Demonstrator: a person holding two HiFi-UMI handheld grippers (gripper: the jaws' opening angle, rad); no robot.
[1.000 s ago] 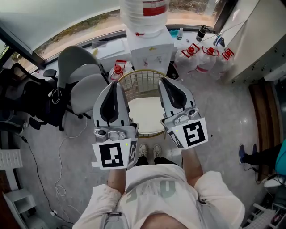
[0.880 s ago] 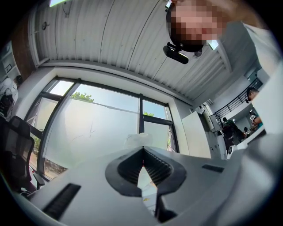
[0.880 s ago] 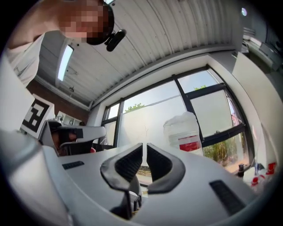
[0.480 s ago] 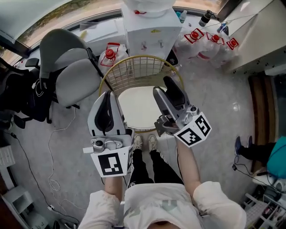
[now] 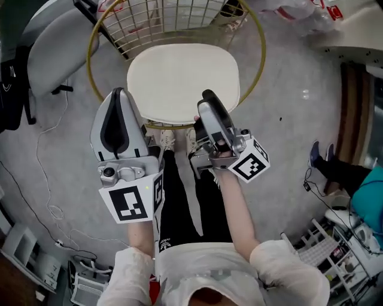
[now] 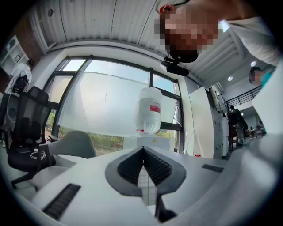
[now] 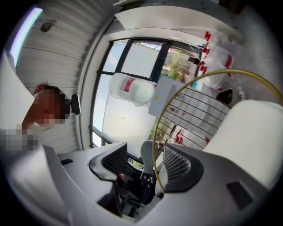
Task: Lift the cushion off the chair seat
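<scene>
A cream cushion lies on the seat of a gold wire chair. My left gripper hovers just before the seat's front left edge; its jaws meet at the tips in the left gripper view, shut on nothing. My right gripper is rolled onto its side over the cushion's front edge. Its jaws are opening with nothing pressed between the pads. The gold rim shows through the gap, and the cushion lies to the right of the jaws.
A grey office chair stands left of the wire chair. A water dispenser with its bottle is behind. Bagged bottles lie at the back right. A cable trails on the floor. The person's shoes are under the seat's front.
Both grippers have sunk toward the chair seat, which now looms larger. The right gripper has rolled onto its side and its jaws have opened. The left stays shut.
</scene>
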